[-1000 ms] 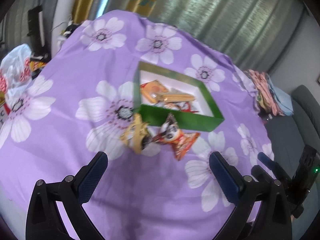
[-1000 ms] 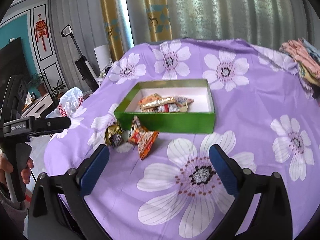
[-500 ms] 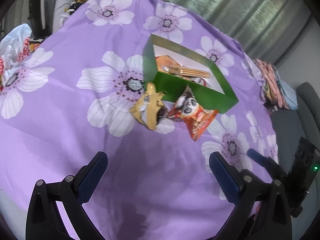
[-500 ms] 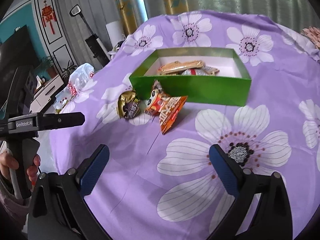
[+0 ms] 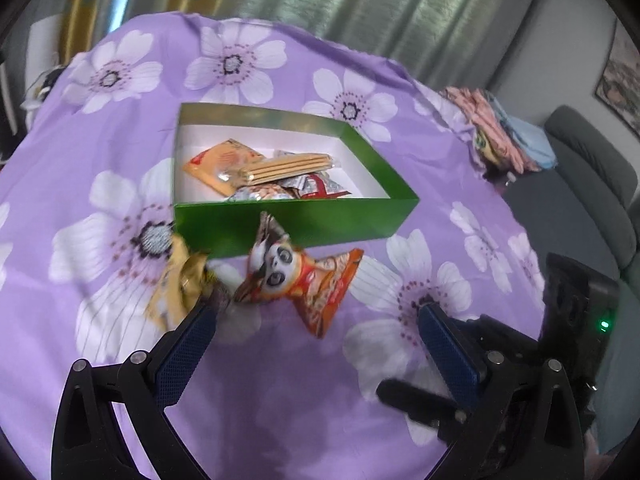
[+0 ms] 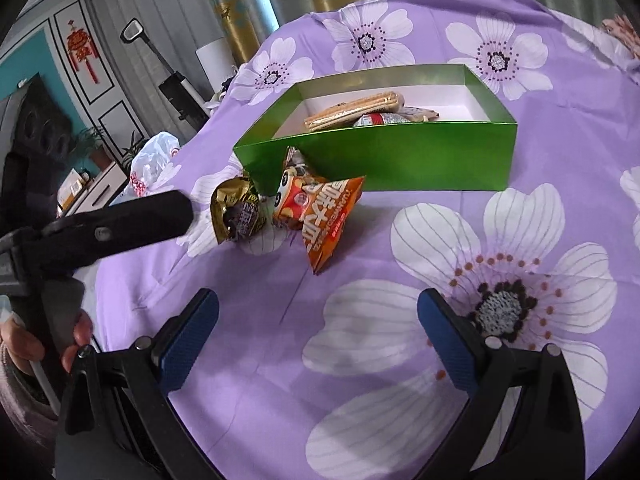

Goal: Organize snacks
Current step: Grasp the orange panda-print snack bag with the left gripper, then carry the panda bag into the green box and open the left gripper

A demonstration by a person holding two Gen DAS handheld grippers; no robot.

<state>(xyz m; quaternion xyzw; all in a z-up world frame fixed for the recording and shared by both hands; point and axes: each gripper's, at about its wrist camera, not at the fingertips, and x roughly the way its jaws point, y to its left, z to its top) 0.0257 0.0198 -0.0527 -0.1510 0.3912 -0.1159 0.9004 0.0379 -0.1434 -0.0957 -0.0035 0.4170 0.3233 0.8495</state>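
Left wrist view had closed in on the panda snack bag point(image 5: 300, 280) and gold packet point(image 5: 180, 284), both lying against the green box point(image 5: 296, 220). Left gripper point(image 5: 316, 328) and right gripper point(image 6: 318, 320) were spread, empty. Purple floral tablecloth point(image 6: 400, 360); probably curtains behind.

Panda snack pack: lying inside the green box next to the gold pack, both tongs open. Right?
Not inside. The panda snack pack lies on the cloth outside the green box, against its front wall, per the right wrist view. Beside the gold pack and both tongs open: correct.
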